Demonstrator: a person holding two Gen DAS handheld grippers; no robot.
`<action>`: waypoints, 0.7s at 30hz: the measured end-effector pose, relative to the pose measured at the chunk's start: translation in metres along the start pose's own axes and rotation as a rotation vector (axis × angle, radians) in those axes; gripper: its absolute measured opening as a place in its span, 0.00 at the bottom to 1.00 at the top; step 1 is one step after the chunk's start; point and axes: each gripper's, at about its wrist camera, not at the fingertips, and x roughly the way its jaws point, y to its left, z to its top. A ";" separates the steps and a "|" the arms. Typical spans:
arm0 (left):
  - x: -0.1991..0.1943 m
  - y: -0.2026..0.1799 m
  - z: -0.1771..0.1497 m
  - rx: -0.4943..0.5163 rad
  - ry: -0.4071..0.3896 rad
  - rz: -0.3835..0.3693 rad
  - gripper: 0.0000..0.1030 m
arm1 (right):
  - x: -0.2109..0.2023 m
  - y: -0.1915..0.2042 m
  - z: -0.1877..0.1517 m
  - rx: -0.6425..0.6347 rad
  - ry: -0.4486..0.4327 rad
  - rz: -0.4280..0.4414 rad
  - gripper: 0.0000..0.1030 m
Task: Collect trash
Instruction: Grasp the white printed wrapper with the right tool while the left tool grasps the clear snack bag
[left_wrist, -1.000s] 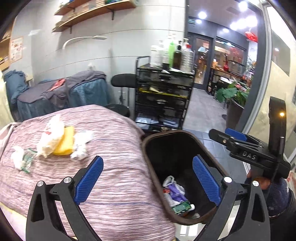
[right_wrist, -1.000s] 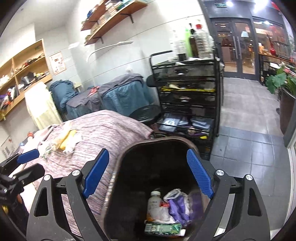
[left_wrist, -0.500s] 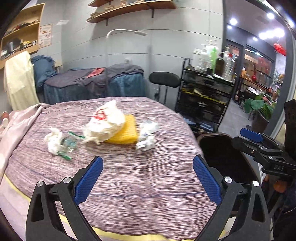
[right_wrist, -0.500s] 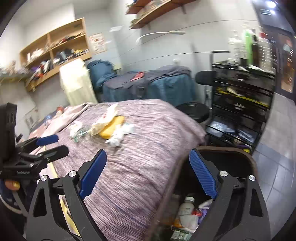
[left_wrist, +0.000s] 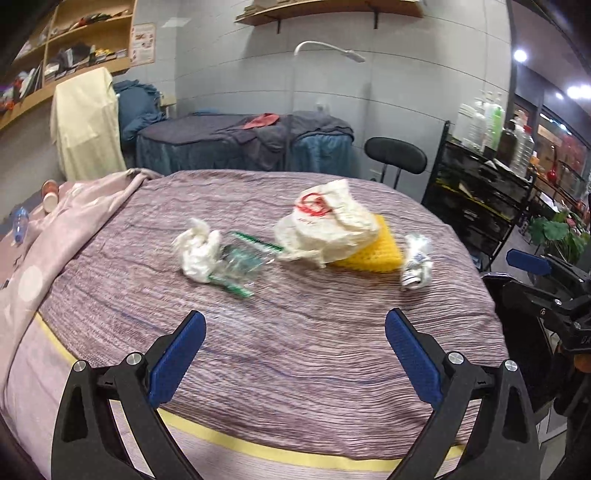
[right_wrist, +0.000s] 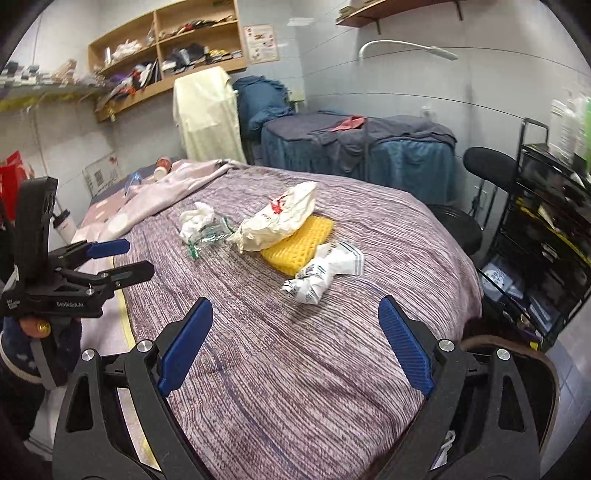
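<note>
I hold my left gripper (left_wrist: 293, 354) above the near edge of the purple striped bedspread (left_wrist: 295, 332), its blue-padded jaws spread wide with nothing between them. My right gripper (right_wrist: 295, 345) hangs over the same cover, equally wide open and empty. The trash lies in a cluster further up the bed: a crumpled white tissue (left_wrist: 197, 251) touching a clear wrapper with green strips (left_wrist: 240, 262), a white plastic bag with red print (left_wrist: 328, 225) resting on a yellow waffle-textured sponge (left_wrist: 376, 251), and a twisted white printed wrapper (right_wrist: 321, 273) just beside the sponge. The dark brown bin (right_wrist: 517, 354) sits off the bed's corner, below my right gripper.
</note>
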 end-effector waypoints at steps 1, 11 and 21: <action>0.002 0.006 -0.001 -0.009 0.008 0.004 0.93 | 0.006 0.003 0.002 -0.020 0.017 0.000 0.87; 0.032 0.033 0.006 -0.035 0.066 0.011 0.93 | 0.074 0.014 0.026 -0.152 0.162 -0.049 0.87; 0.073 0.047 0.023 0.007 0.135 0.049 0.82 | 0.125 -0.004 0.032 -0.137 0.280 -0.116 0.40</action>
